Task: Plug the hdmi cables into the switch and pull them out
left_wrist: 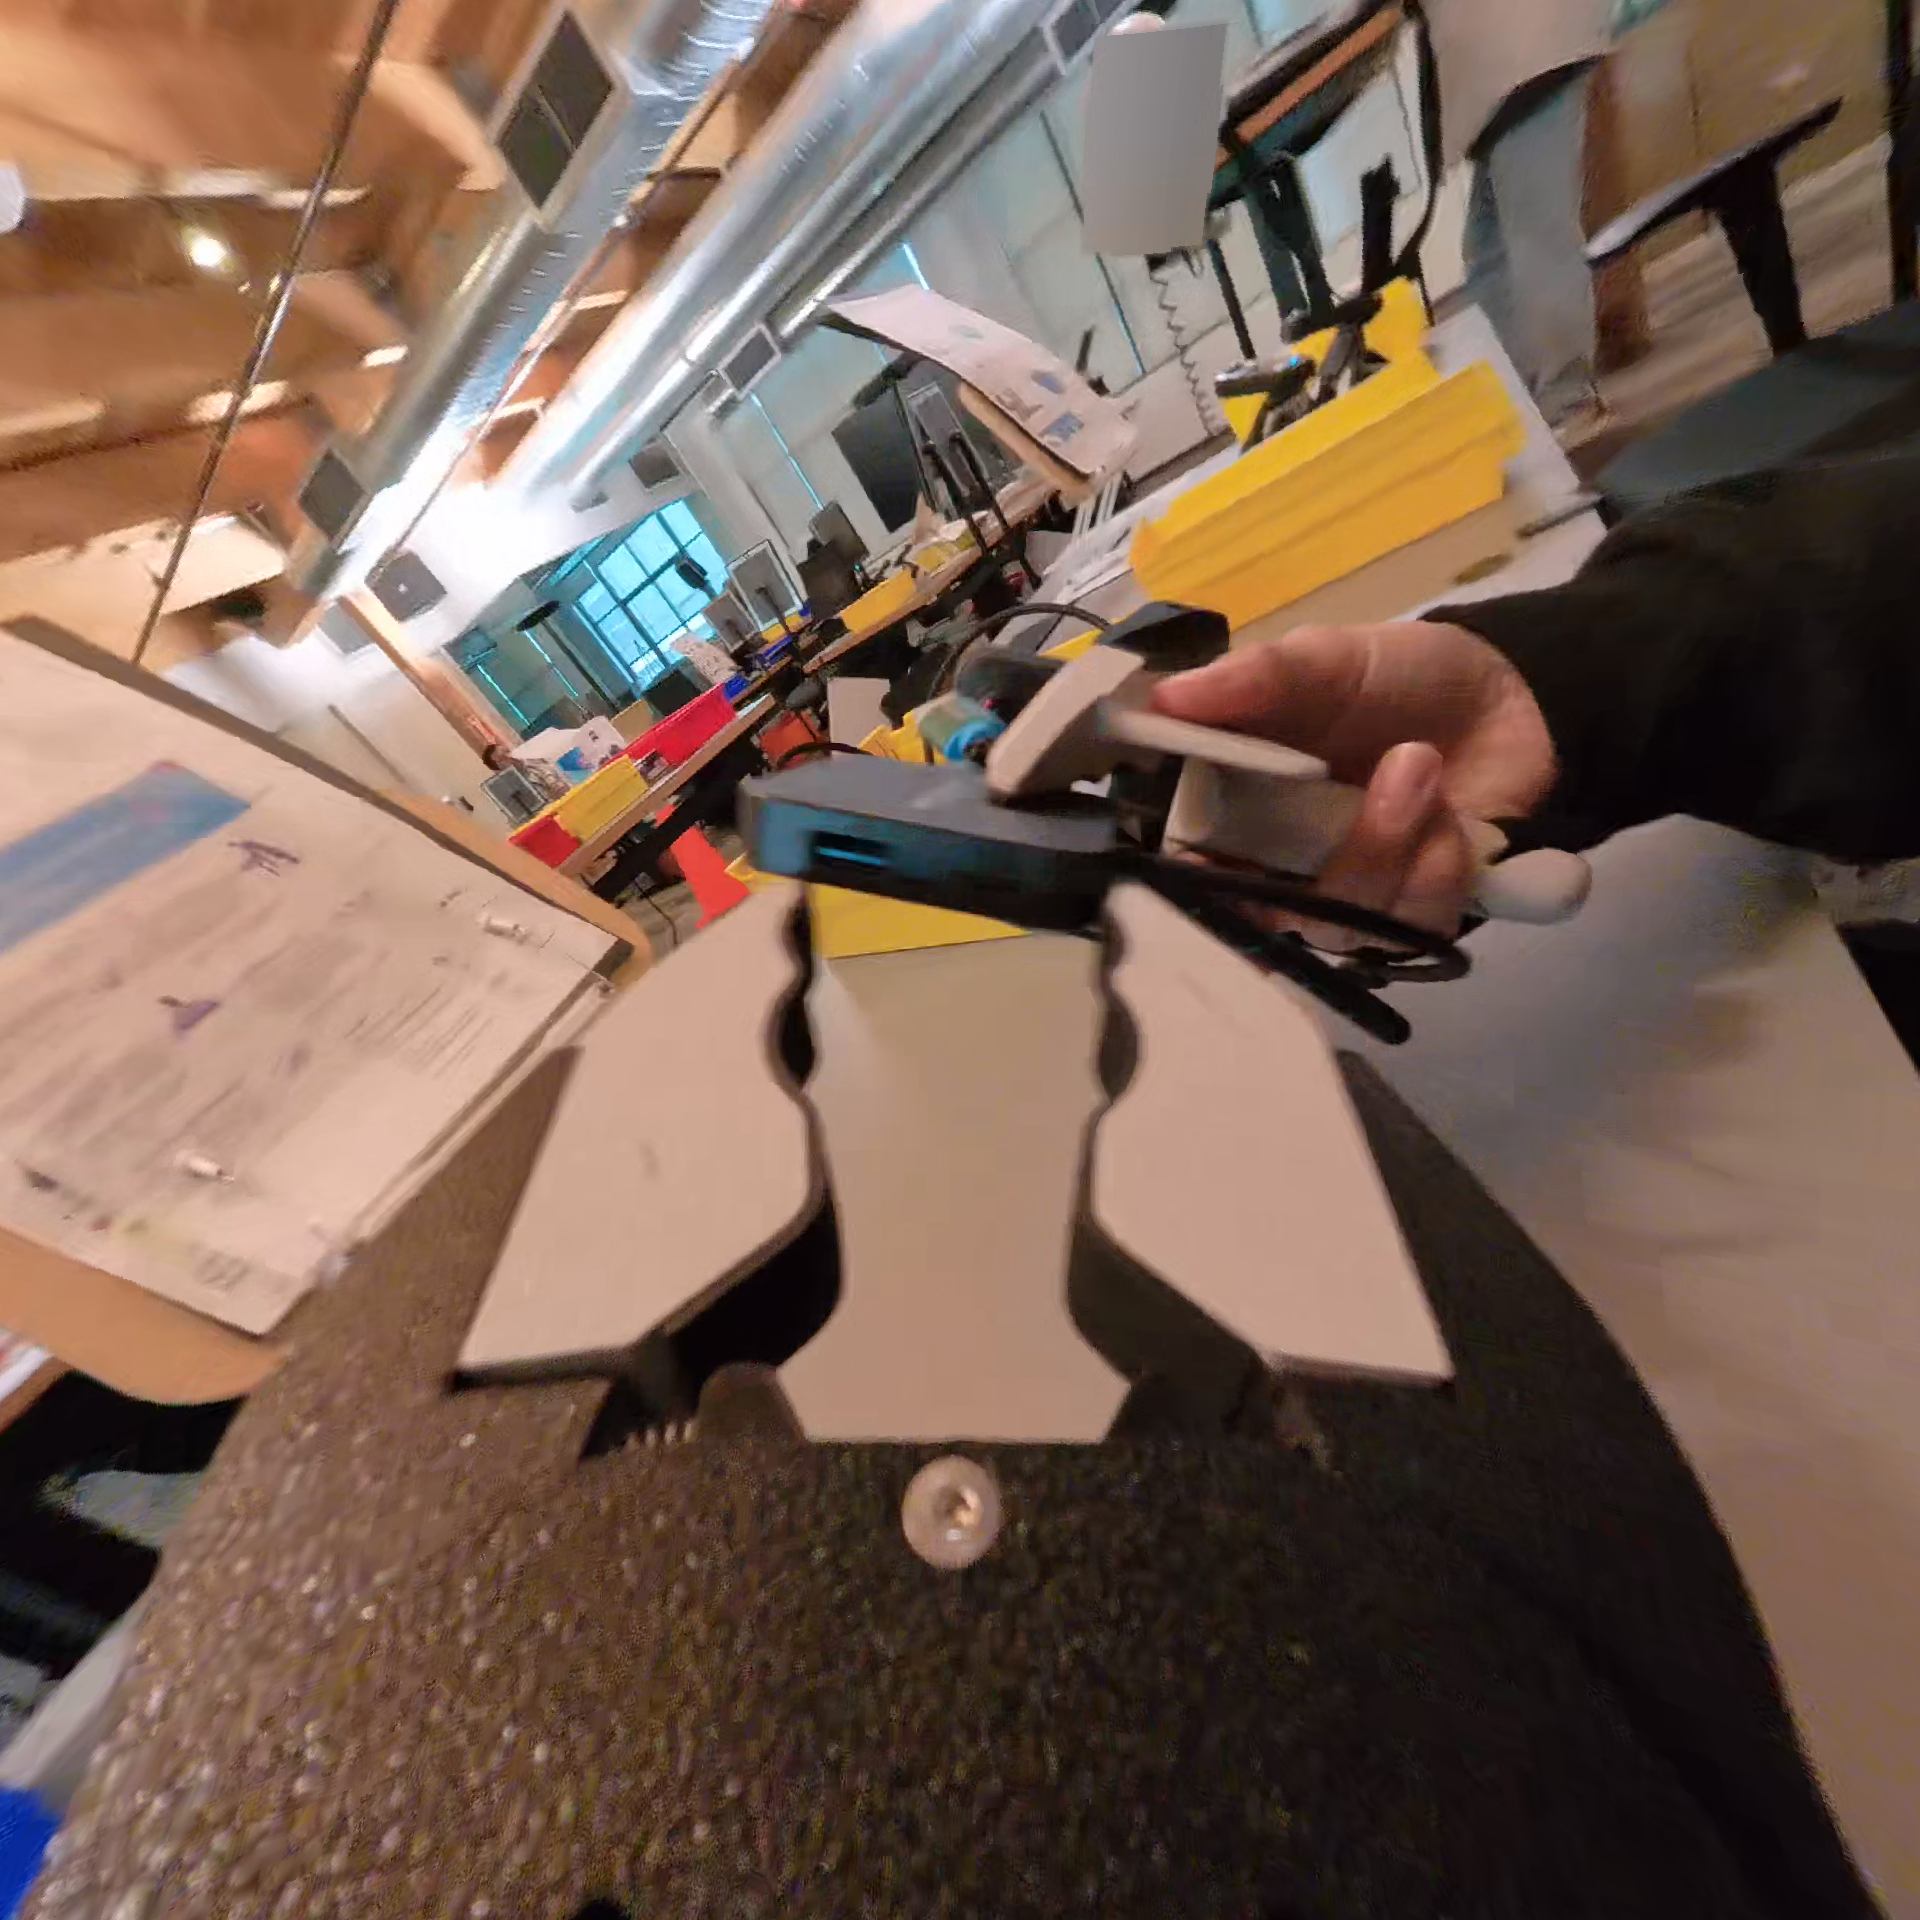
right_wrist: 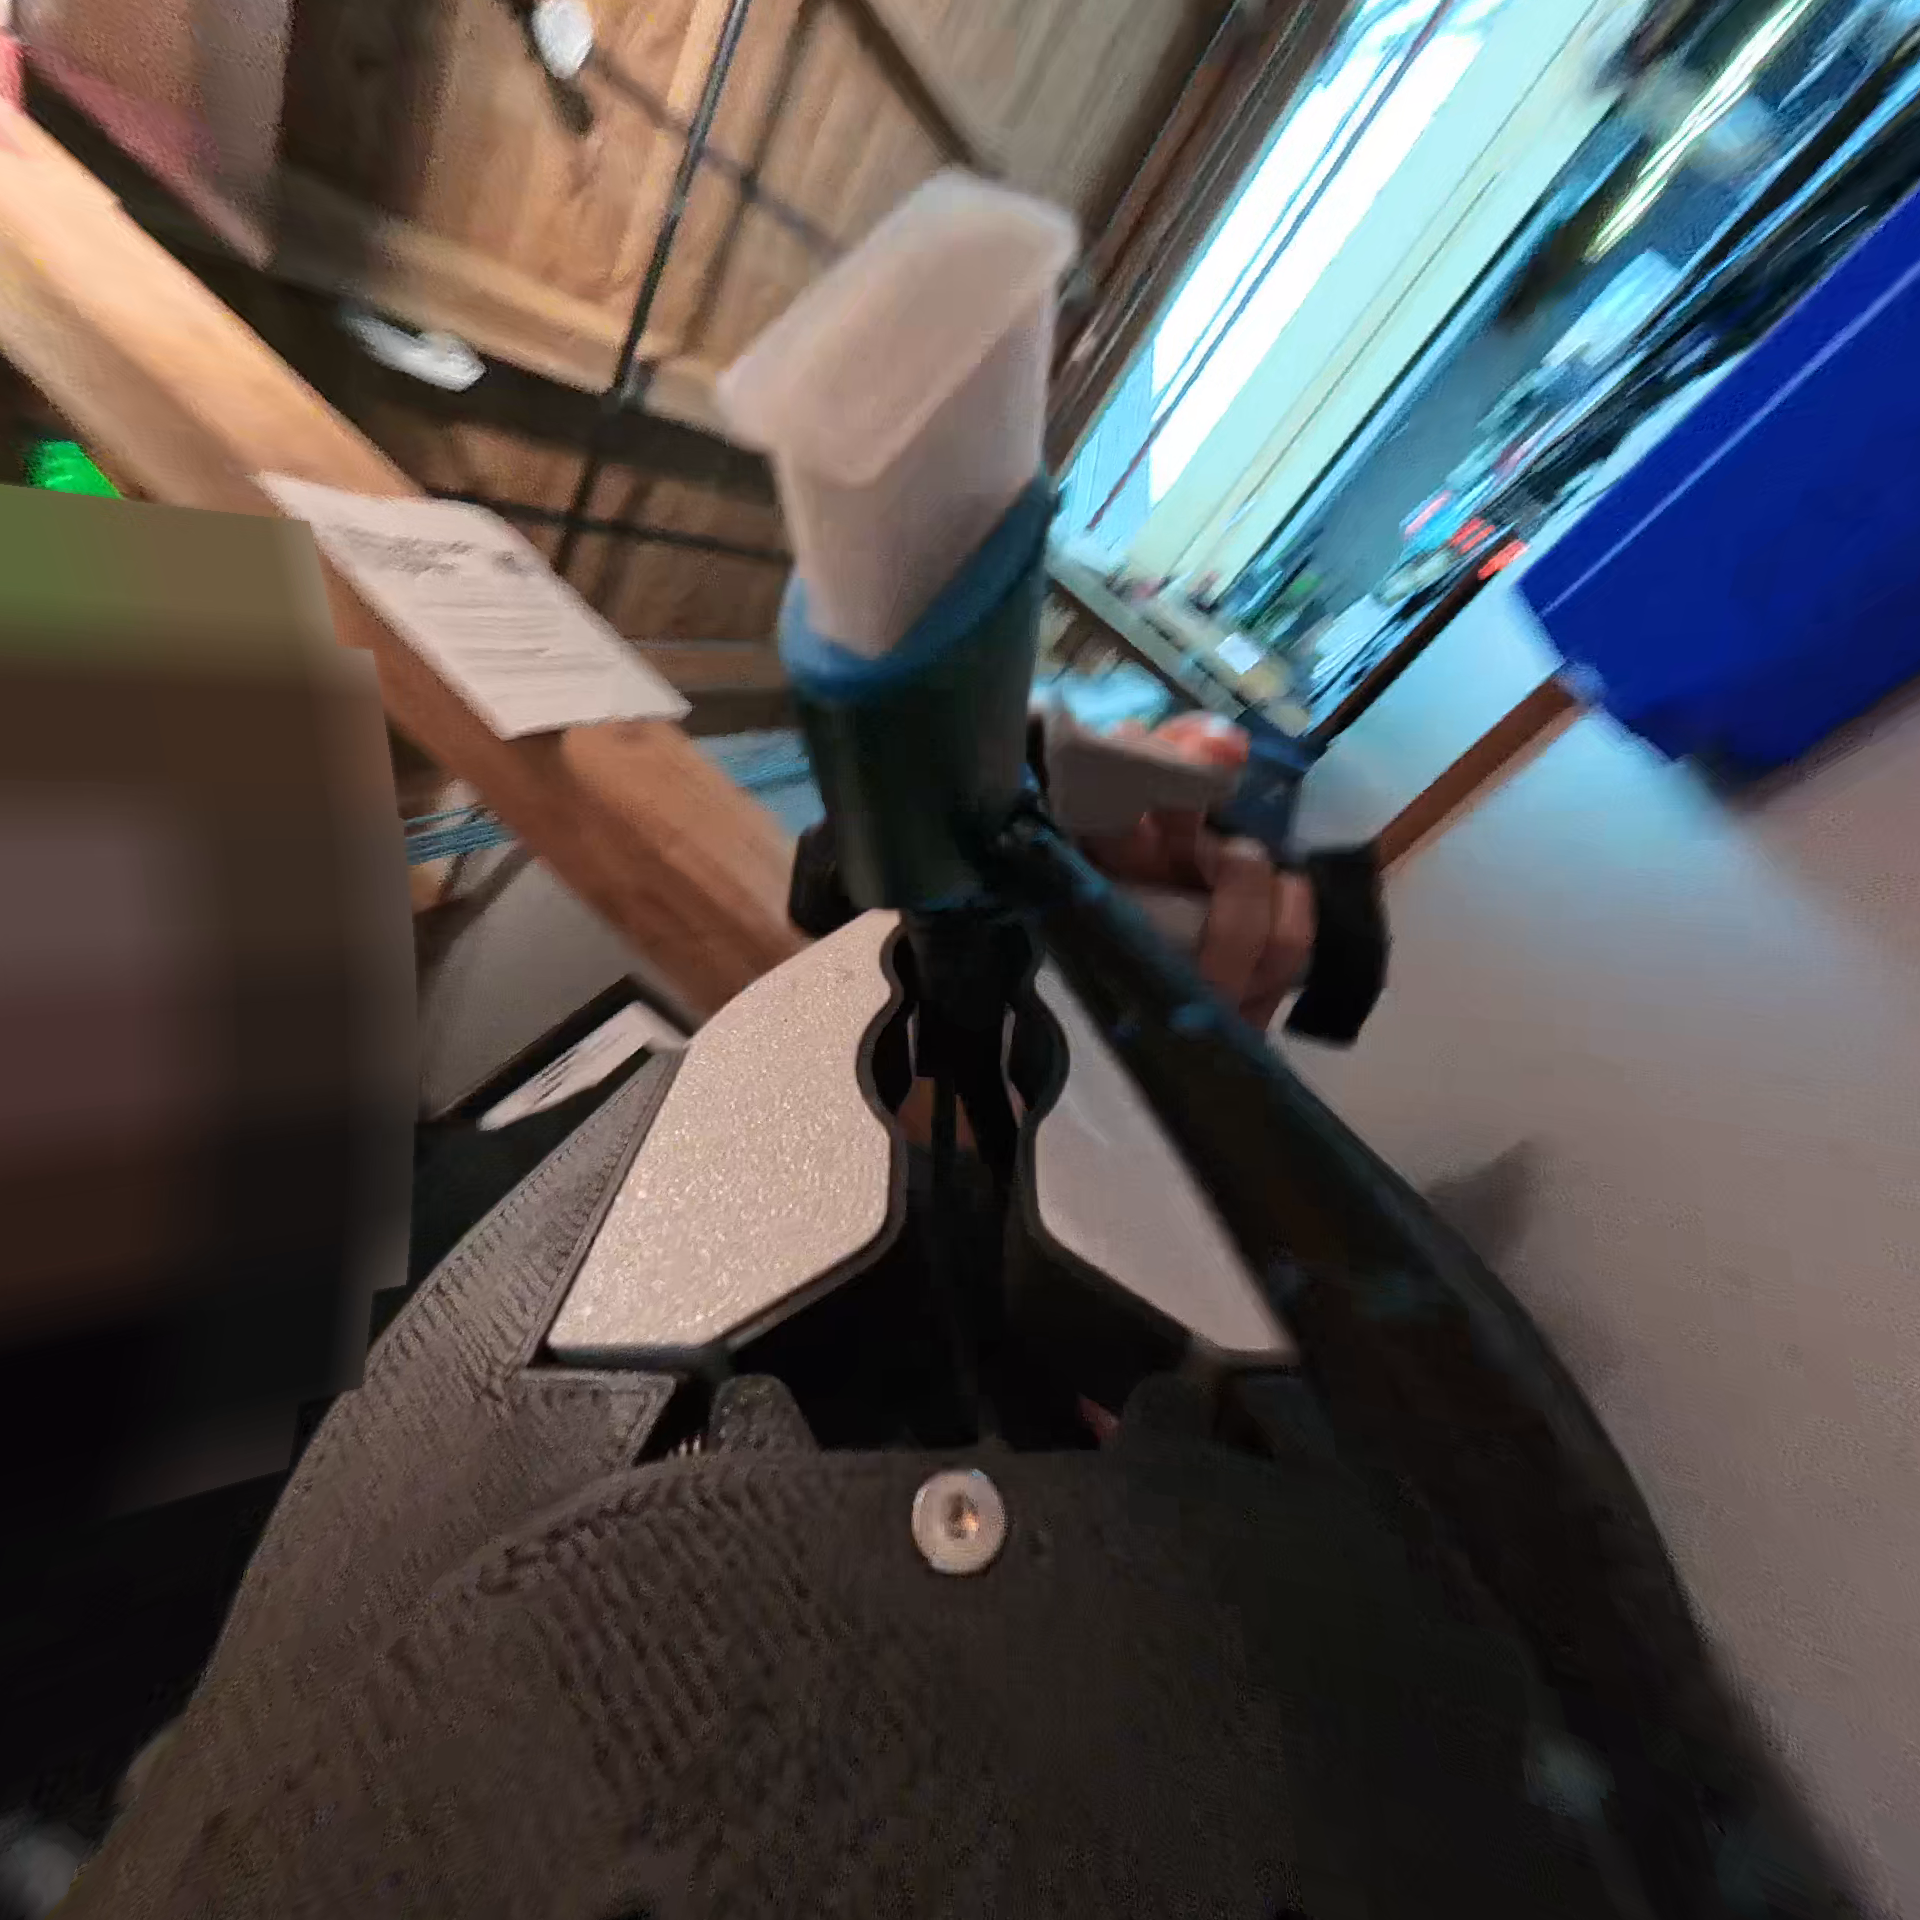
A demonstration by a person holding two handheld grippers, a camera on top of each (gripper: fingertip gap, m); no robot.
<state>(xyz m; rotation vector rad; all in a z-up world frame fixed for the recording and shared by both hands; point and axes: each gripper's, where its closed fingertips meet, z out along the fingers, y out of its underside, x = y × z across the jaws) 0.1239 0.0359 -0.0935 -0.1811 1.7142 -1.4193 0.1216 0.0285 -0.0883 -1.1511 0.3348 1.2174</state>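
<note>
Motion blur is smearing the right wrist view, and a mosaic patch is hiding its left side, so the dark plug-like piece with a pale cap (right_wrist: 914,540) above the right gripper (right_wrist: 961,1023) is probably a cable end. In the left wrist view the dark switch (left_wrist: 914,842) is hanging above the pale desk (left_wrist: 1662,1195) (yellow bins (left_wrist: 1340,488) are sitting behind the switch). Black cables (left_wrist: 1340,966) are trailing below the switch. The left gripper (left_wrist: 951,935) is hovering just under it, jaws spread and holding nothing. The right gripper's jaws are pinching the switch.
</note>
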